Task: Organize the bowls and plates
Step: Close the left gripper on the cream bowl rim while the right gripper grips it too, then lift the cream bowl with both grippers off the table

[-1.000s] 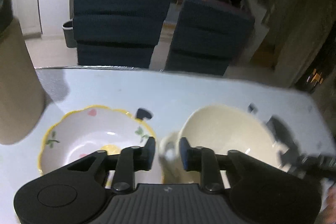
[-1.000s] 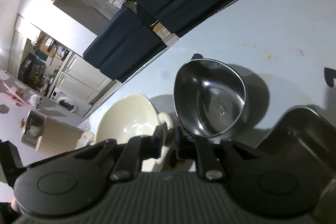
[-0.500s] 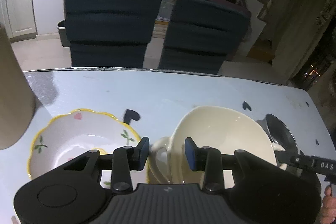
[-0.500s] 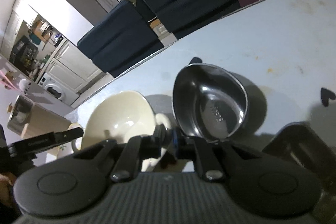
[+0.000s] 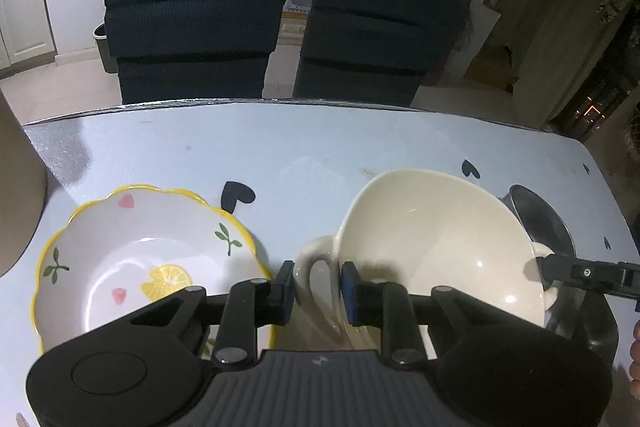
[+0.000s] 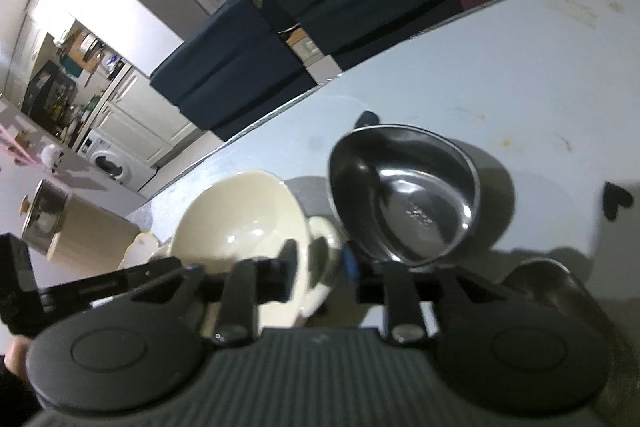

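Cream bowl (image 5: 436,239) sits on the pale blue table (image 5: 304,143), tilted toward us, between the flowered bowl (image 5: 148,259) with the yellow rim on its left and the steel bowl (image 6: 408,195) on its right. What has just changed is the grip on each side of it. A second ago our left gripper (image 5: 316,285) stood looser around the bowl's looped handle (image 5: 316,267); now its jaws are closing, one pad outside the loop and the other between loop and bowl wall. Whether the pads already press on the handle we cannot tell, since a sliver of gap seems to remain. Our right gripper (image 6: 320,263) has gone the other way: half a second ago its jaws were almost together at the far handle of the cream bowl, and now they are opening, with that white handle (image 6: 322,247) showing between the pads and nothing pinched. The left view has also cleared since a second ago, when it was smeared and the bowl looked lower in the picture.

We judge that the bowl is passing from the right side to the left, so the left must close firmly before any lift. The steel bowl lies just beside the cream one, and we would watch for a knock there
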`<state>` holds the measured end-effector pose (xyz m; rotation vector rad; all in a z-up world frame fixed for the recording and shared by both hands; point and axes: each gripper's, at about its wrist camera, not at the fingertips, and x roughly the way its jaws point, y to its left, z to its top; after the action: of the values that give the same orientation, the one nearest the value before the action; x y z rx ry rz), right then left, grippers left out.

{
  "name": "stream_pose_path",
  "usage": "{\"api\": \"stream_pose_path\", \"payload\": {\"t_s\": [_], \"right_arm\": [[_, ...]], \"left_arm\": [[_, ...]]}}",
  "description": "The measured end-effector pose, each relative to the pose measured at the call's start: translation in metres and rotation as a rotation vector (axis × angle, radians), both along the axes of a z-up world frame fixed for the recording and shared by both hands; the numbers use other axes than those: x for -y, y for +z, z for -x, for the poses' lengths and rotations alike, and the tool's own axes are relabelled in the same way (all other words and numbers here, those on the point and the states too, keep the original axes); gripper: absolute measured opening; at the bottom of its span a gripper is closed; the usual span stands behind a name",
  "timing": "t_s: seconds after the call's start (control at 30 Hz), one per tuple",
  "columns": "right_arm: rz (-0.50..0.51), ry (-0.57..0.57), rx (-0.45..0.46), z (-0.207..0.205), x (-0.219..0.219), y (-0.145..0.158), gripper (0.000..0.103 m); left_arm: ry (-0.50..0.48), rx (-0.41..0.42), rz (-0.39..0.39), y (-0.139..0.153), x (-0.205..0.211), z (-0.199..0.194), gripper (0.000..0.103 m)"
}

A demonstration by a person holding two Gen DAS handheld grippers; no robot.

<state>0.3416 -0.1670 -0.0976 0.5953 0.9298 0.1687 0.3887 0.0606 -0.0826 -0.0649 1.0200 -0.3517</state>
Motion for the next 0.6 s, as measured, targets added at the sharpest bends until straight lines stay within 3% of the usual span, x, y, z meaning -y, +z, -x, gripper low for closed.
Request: {"api": "stream_pose_path", "payload": {"t_s": [0.13,0.33,0.5,0.6], "right_arm": [[0.02,0.005,-0.005,-0.005,-0.005,-0.001,0.044],[0.05,0.005,-0.038,-0.011,-0.007,-0.006,0.035],[0.025,0.002,-0.081,-0.014,-0.009,-0.018,0.025],[0.009,-0.01,-0.077,-0.012,-0.007,-0.017,0.024]], "left_arm": [[-0.011,-0.013,-0.01,0.001,0.0,-0.002,0.026],[-0.02,-0.028,-0.018,0.0,0.002,-0.005,0.027],[-0.005,-0.055,-0.023,-0.001,0.005,-0.009,0.028],[-0.007,-0.05,-0.044,-0.001,0.009,-0.009,0.028]]}}
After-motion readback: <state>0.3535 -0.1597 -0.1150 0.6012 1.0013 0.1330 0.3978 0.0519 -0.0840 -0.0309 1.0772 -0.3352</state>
